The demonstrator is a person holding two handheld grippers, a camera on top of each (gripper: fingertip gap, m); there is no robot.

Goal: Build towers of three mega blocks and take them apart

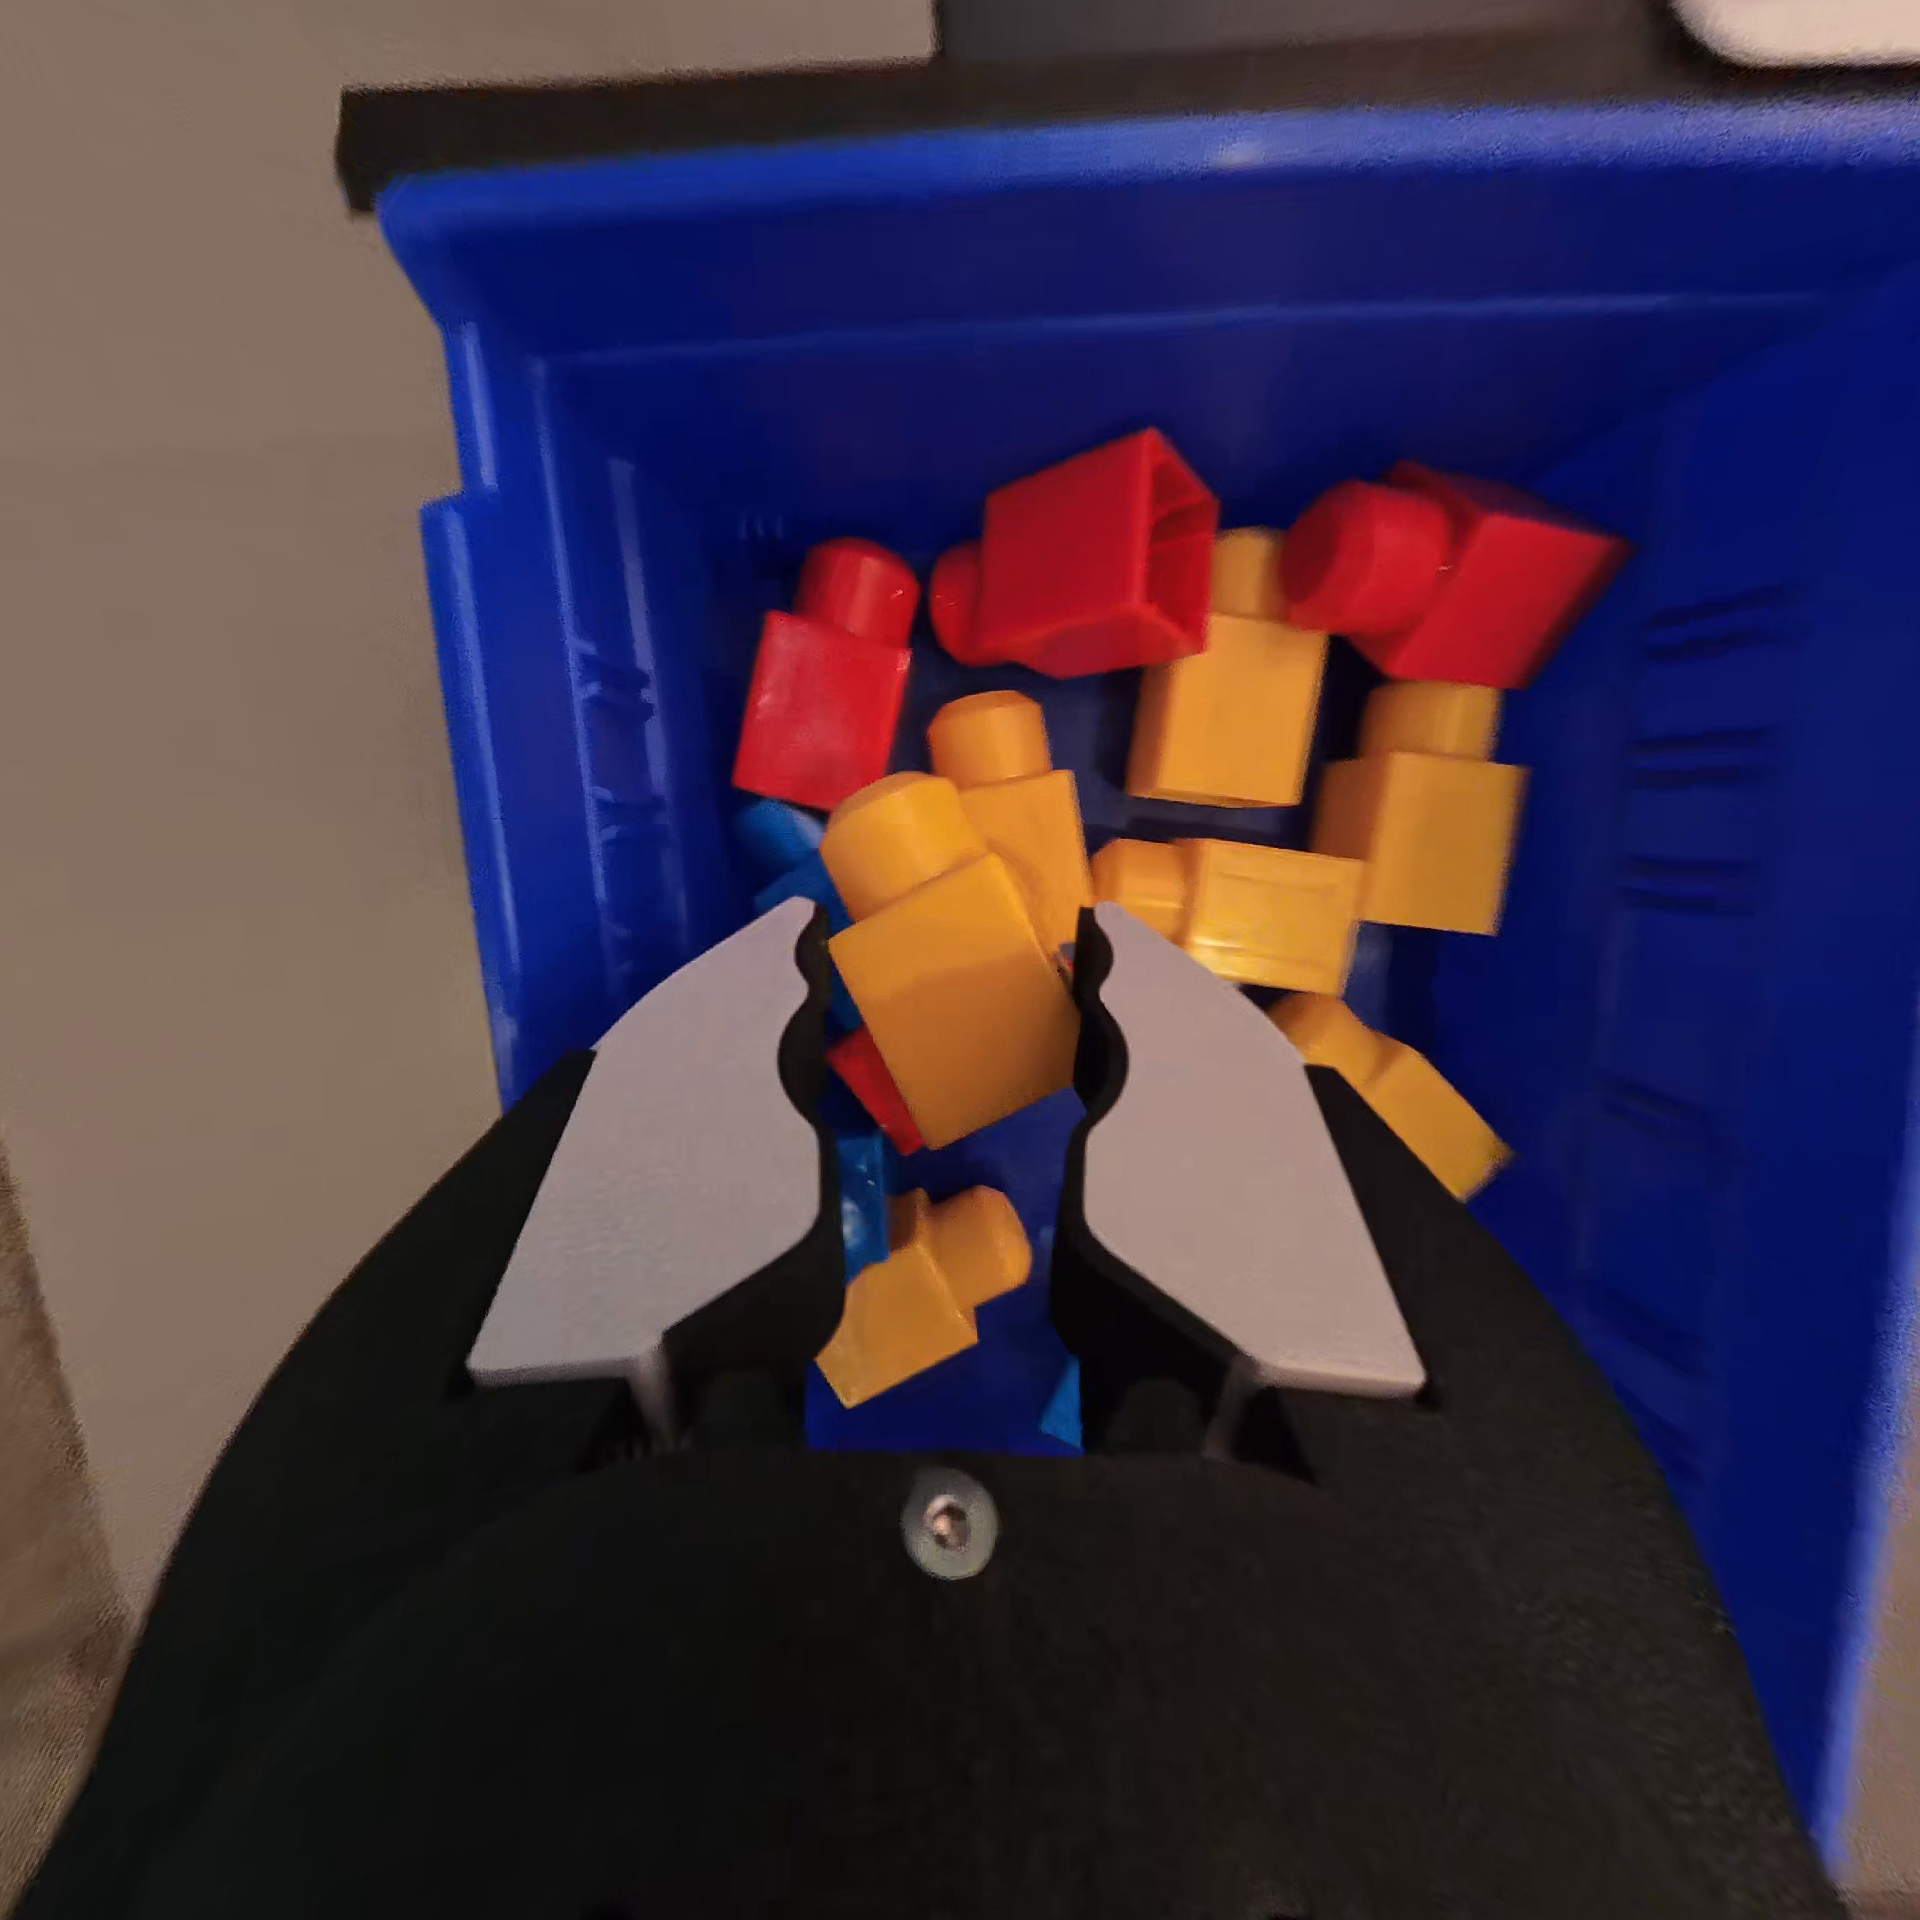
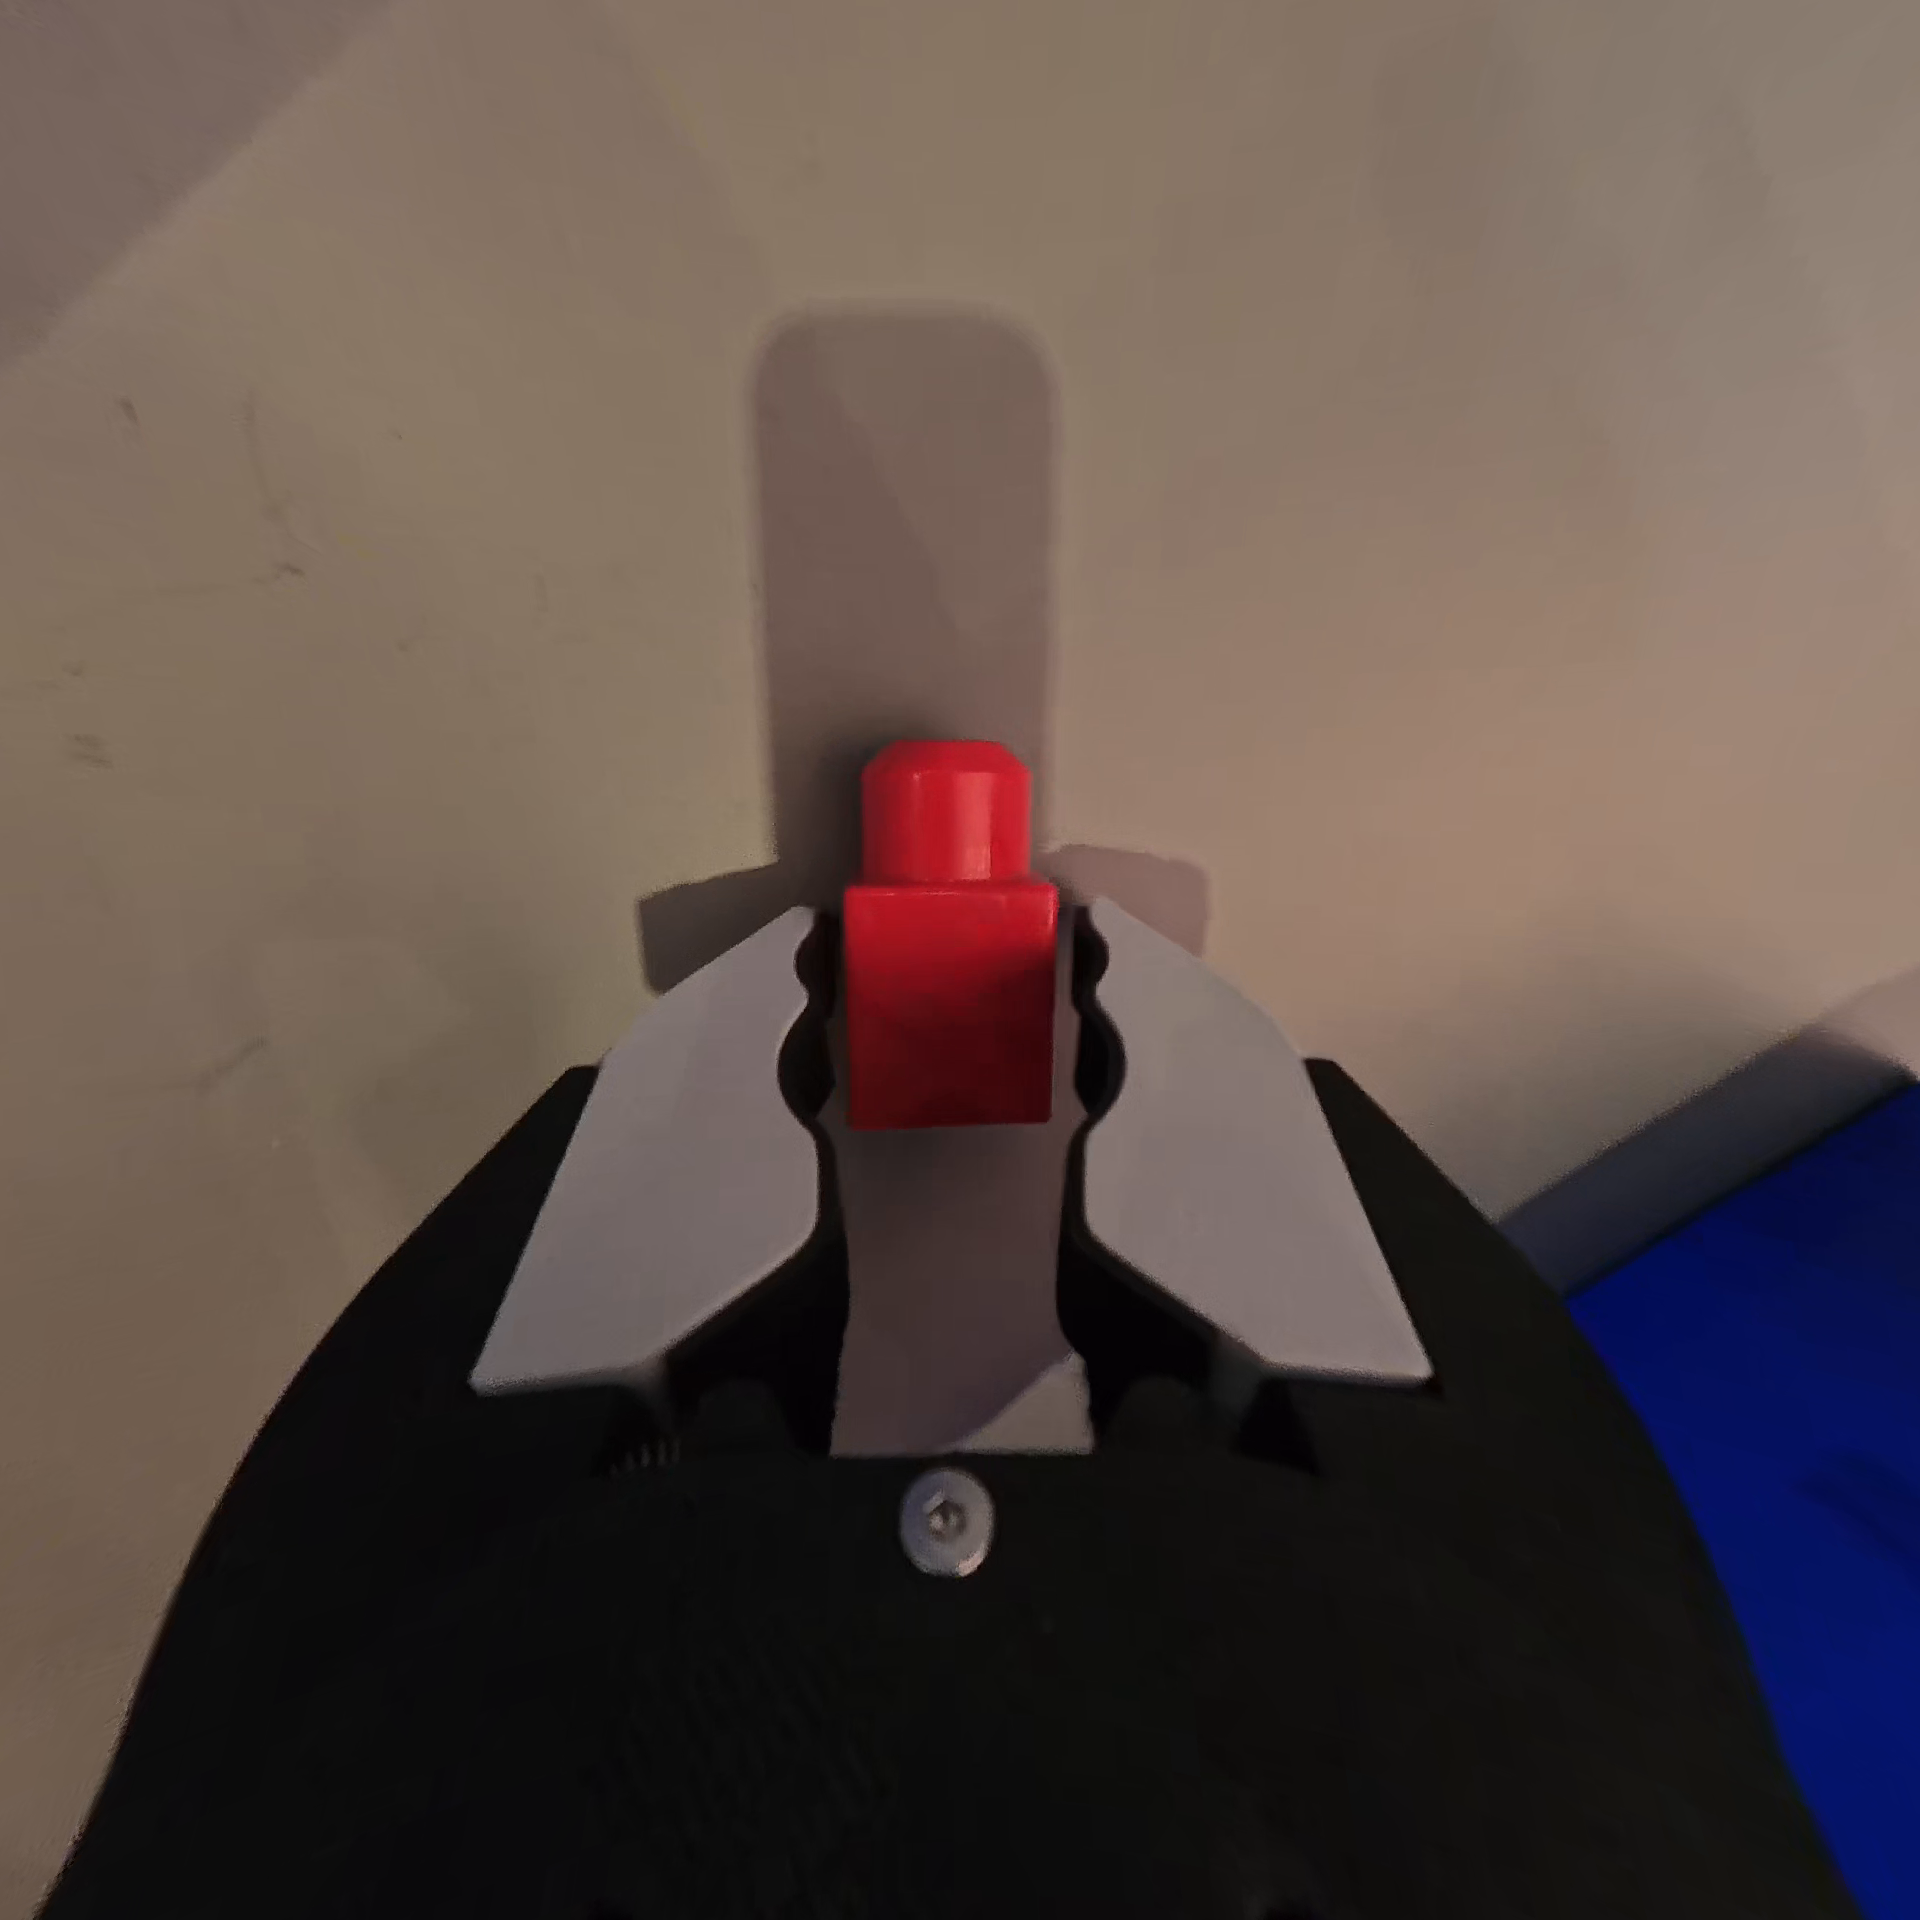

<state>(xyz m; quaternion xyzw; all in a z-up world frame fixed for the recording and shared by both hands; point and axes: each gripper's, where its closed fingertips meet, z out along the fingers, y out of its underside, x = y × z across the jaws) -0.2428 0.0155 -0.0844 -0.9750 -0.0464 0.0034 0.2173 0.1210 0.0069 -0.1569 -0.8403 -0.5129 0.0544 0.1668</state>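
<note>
Mega blocks are in two places: a loose heap of red, yellow and blue pieces in the blue bin (image 1: 1039, 260), and one red block (image 2: 951, 997) standing alone on the pale tabletop (image 2: 416, 623).

Left gripper (image 1: 951, 925) is over the bin with its jaws closed on a yellow block (image 1: 956, 1008). Both dark pads bear on its side faces. The block sits tilted in the grasp, stud pointing up and to the left, clear of the heap.

Right gripper (image 2: 945, 920) is set around the red block. That block is upright, stud uppermost, long axis vertical and centred between the fingers. A narrow gap shows at the right pad; the jaws are partly spread and do not clamp it.

Judgement: the red block serves as a tower base. The yellow block must travel from the bin to a point directly above the red stud, and its tilt must be corrected so both axes align before pressing down.
</note>
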